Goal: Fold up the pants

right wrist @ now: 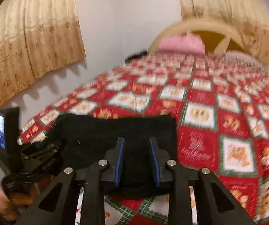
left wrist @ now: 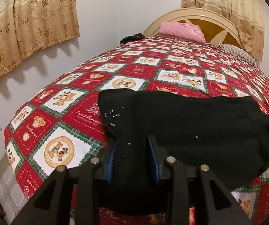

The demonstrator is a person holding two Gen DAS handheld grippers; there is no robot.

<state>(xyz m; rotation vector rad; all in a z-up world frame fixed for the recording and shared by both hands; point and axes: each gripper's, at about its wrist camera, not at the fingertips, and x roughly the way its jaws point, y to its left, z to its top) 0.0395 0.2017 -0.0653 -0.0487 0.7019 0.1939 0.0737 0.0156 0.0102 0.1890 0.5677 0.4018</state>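
The black pants (left wrist: 200, 123) lie folded on the bed quilt, a sprinkle of small studs near their left edge. My left gripper (left wrist: 132, 150) reaches into their near left part. Fabric fills the gap between its blue pads (left wrist: 110, 161), which stand apart and do not visibly squeeze it. In the blurred right wrist view the pants (right wrist: 115, 129) form a dark rectangle. My right gripper (right wrist: 136, 157) is over their near edge with dark cloth between its pads (right wrist: 119, 159), closed on it.
A red, white and green teddy-bear quilt (left wrist: 127, 75) covers the bed. A pink folded cloth (left wrist: 181, 30) and a striped pillow (left wrist: 237, 53) lie by the headboard (left wrist: 218, 18). Wall and curtains (left wrist: 31, 18) are on the left. A hand (right wrist: 3, 200) holds the left tool's body (right wrist: 33, 161).
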